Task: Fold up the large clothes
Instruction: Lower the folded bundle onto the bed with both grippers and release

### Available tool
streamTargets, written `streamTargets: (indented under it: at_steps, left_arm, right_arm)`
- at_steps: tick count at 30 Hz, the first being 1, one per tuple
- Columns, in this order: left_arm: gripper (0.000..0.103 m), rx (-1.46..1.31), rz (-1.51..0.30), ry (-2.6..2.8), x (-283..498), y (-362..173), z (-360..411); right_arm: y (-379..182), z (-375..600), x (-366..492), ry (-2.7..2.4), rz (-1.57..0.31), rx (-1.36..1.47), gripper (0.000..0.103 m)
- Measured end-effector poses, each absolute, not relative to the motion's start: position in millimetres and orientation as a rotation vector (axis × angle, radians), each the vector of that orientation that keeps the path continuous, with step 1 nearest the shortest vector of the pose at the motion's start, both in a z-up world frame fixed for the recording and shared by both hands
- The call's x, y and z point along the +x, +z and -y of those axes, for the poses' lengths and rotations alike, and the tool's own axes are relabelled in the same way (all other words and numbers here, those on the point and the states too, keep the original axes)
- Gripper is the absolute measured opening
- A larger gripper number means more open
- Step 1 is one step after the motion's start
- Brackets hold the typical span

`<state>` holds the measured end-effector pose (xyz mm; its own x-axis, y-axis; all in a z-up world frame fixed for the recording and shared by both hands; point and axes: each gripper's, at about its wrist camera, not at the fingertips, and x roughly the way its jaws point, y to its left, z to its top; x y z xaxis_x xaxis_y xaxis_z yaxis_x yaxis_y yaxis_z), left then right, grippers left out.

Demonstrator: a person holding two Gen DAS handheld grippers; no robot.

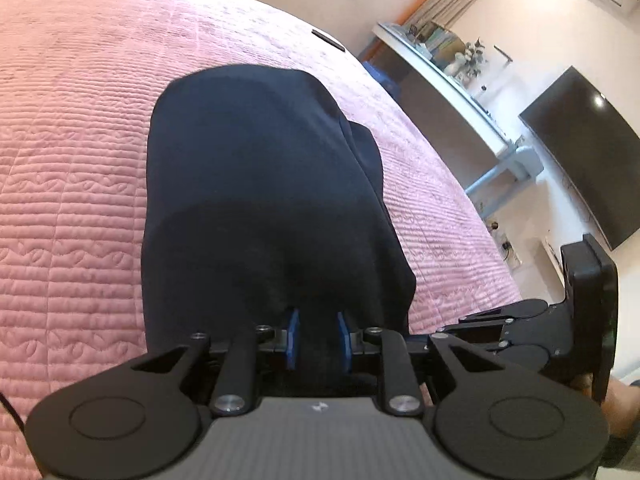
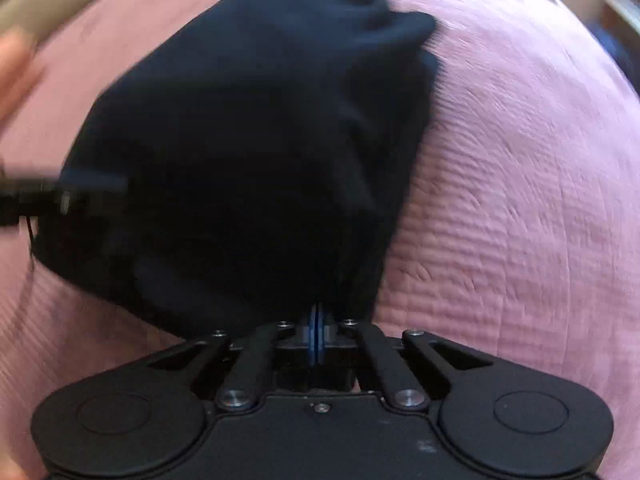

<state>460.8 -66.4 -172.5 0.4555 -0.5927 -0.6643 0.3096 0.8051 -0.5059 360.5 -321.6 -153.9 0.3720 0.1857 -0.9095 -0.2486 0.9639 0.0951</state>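
Navy garment [image 1: 260, 184] on pink quilt [image 1: 72, 184], left claw [image 1: 317, 340] part-open astride its edge, right claw [image 2: 317, 334] pinched tight on it

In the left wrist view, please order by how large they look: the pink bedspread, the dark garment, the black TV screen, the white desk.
1. pink bedspread
2. dark garment, though it looks bigger because it is near the camera
3. black TV screen and white desk look alike; I cannot rank them.

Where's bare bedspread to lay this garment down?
Free: pink bedspread left of the dark garment, and the strip between it and the bed's right edge. Crowded: near edge, where left gripper and right gripper meet.
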Motion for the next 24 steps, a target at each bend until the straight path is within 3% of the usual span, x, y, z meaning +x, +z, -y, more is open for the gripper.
streamTargets:
  at_steps: [2,4,9,14,15,16,17,18,22,23,24]
  left_arm:
    - [0.026,-0.313,-0.942,-0.548,454.8,-168.2,71.8]
    - [0.027,-0.256,-0.93,-0.519,449.1,-162.4,81.3]
    - [0.028,-0.14,-0.825,-0.439,445.6,-138.9,110.6]
    - [0.028,-0.137,-0.707,-0.321,465.2,-125.0,116.0]
    - [0.025,-0.135,-0.732,-0.305,472.5,-127.9,114.8]
    - [0.023,-0.151,-0.804,-0.303,481.6,-136.1,111.7]
    - [0.023,-0.198,-0.858,-0.308,486.0,-143.4,105.1]
    - [0.023,-0.235,-0.87,-0.317,484.5,-145.2,97.1]
    - [0.024,-0.353,-0.86,-0.382,472.3,-130.4,70.6]
    - [0.027,-0.368,-0.854,-0.376,469.2,-127.4,66.2]
    - [0.029,-0.355,-0.848,-0.372,466.4,-124.4,64.1]
  right_arm:
    - [-140.5,321.7,366.4,0.206,-1.144,-0.057,0.0]
    - [-118.3,329.1,366.8,0.178,-1.081,-0.027,0.012]
    - [-76.3,321.3,402.9,0.242,-0.872,0.14,0.015]
    - [-119.6,295.9,440.2,0.257,-0.938,0.086,0.015]
    - [-127.2,300.4,436.2,0.247,-0.952,0.086,0.019]
    - [-128.0,310.0,429.3,0.232,-0.959,0.102,0.036]
    - [-125.7,314.6,424.3,0.214,-0.974,0.121,0.045]
    - [-122.7,321.5,418.1,0.189,-0.988,0.135,0.05]
    - [-111.2,353.9,399.1,0.18,-1.007,0.23,0.052]
    - [-110.5,356.1,400.0,0.187,-1.021,0.261,0.056]
    - [-109.7,362.2,396.1,0.193,-1.033,0.288,0.067]
